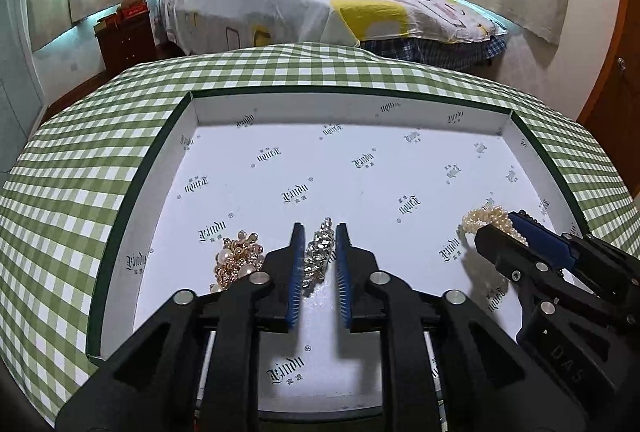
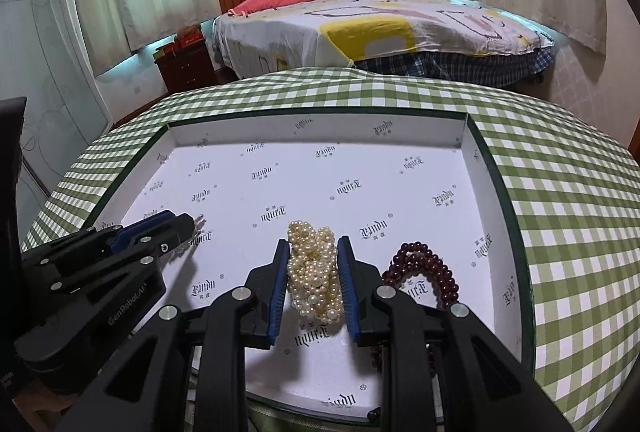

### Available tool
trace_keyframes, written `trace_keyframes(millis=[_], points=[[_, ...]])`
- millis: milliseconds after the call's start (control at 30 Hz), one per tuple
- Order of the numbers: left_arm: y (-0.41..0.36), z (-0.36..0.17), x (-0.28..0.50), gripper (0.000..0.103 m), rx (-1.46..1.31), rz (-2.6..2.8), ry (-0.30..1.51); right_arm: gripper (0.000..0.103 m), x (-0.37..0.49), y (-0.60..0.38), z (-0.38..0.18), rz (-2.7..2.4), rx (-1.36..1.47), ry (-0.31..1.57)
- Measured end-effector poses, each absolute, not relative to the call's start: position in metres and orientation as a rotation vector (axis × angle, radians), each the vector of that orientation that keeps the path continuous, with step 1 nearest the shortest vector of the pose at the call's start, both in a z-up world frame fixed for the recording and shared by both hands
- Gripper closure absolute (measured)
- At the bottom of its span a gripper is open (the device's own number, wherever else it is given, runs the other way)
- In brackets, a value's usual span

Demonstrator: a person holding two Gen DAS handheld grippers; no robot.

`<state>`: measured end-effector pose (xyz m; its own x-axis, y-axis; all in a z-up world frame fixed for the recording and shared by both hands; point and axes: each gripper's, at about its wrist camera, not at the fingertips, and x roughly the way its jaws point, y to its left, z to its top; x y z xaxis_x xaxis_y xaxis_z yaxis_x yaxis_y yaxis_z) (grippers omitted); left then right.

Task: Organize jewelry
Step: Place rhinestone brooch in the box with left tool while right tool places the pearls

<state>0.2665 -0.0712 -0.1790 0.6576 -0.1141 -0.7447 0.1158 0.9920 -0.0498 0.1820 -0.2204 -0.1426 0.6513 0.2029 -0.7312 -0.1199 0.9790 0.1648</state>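
Box floor [image 1: 360,168] bare beyond jewelry

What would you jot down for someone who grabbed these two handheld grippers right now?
Left gripper: jaws astride the silver rhinestone piece, not clearly pressing it.
Right gripper: closed on the bundle of cream pearl strands.
Both pieces are low over the white printed box tray. The gold-and-pearl cluster and dark red bead bracelet lie in the tray too.
Done: all four pieces are in the tray.
Left: release the pearls, withdraw, tidy the arrangement.
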Motion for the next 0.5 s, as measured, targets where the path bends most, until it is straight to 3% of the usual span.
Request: trace_keyframes(millis=[133, 267, 500], points=[[-0.0742, -0.1784, 0.2660, 0.066, 0.020, -0.134, 0.843, 0.072, 0.1815, -0.2218, -0.1436, 0.181, 0.111, 0.842], [-0.0748, -0.1771, 0.2652, 0.055, 0.022, -0.133, 0.838, 0.059, 0.1803, -0.2230, -0.1428, 0.179, 0.111, 0.836], [-0.0693, -0.1740, 0.2605, 0.050, 0.016, -0.125, 0.834, 0.053, 0.1773, -0.2247, -0.1399, 0.170, 0.111, 0.818]])
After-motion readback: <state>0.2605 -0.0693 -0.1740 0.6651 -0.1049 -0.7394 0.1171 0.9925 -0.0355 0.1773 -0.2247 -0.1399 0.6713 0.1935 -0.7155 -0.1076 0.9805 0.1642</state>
